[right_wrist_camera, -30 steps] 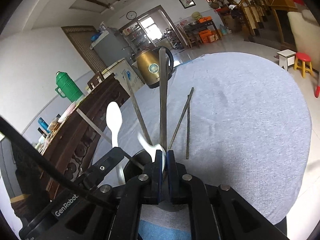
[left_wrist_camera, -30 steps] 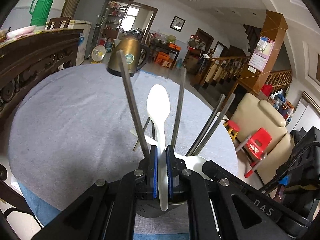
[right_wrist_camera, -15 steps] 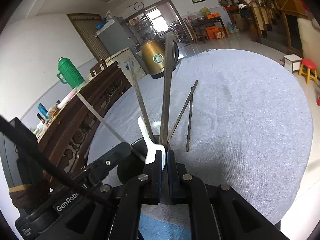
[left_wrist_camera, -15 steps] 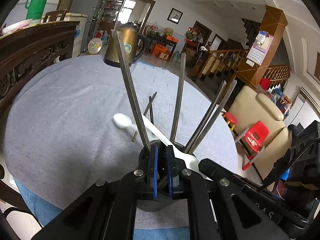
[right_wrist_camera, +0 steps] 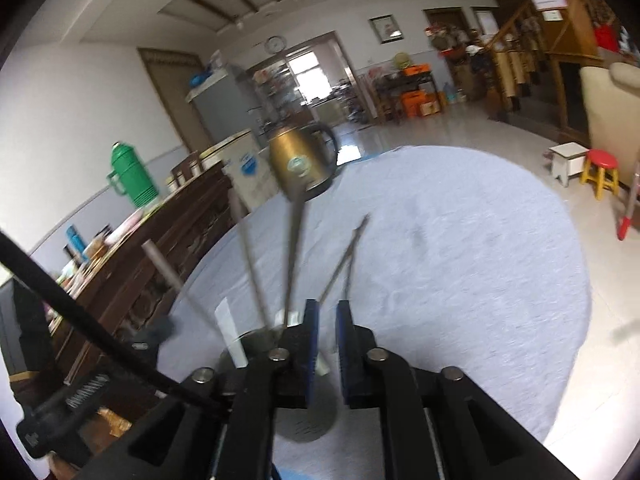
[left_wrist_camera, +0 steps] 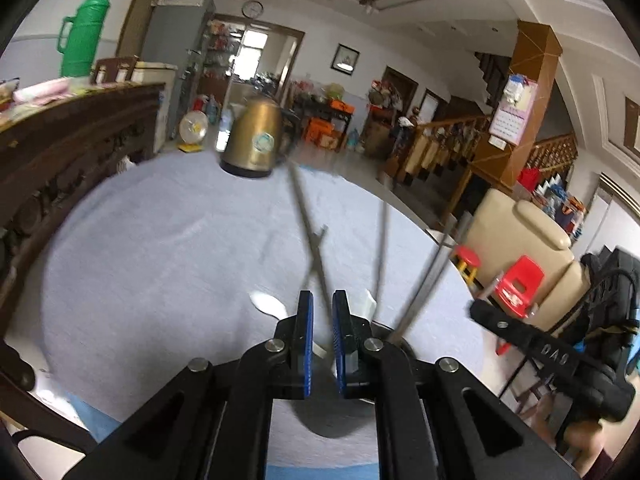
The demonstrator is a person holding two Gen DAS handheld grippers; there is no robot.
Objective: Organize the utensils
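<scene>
A dark metal utensil holder (right_wrist_camera: 304, 424) stands at the near edge of the round table, mostly hidden under both grippers. Several metal chopsticks (left_wrist_camera: 382, 256) stick up out of it and fan outward; they also show in the right wrist view (right_wrist_camera: 294, 240). A white spoon (left_wrist_camera: 269, 305) lies on the grey cloth just beyond the holder, and a loose chopstick pair (right_wrist_camera: 347, 258) lies further out. My left gripper (left_wrist_camera: 322, 300) is slightly open and empty above the holder. My right gripper (right_wrist_camera: 327, 310) is slightly open and empty beside the chopsticks. White spoon handles (right_wrist_camera: 231, 334) lean in the holder.
A brass kettle (left_wrist_camera: 253, 145) stands at the far side of the grey-clothed round table (left_wrist_camera: 160, 248). A dark wooden sideboard (left_wrist_camera: 60, 148) with a green thermos (left_wrist_camera: 82, 36) runs along the left. A beige sofa (left_wrist_camera: 520, 240) and a red chair (left_wrist_camera: 520, 284) stand right of the table.
My left gripper let go of the white spoon and opened slightly. My right gripper let go of its chopstick, which stands in the holder. Both grippers have lifted back a little.
</scene>
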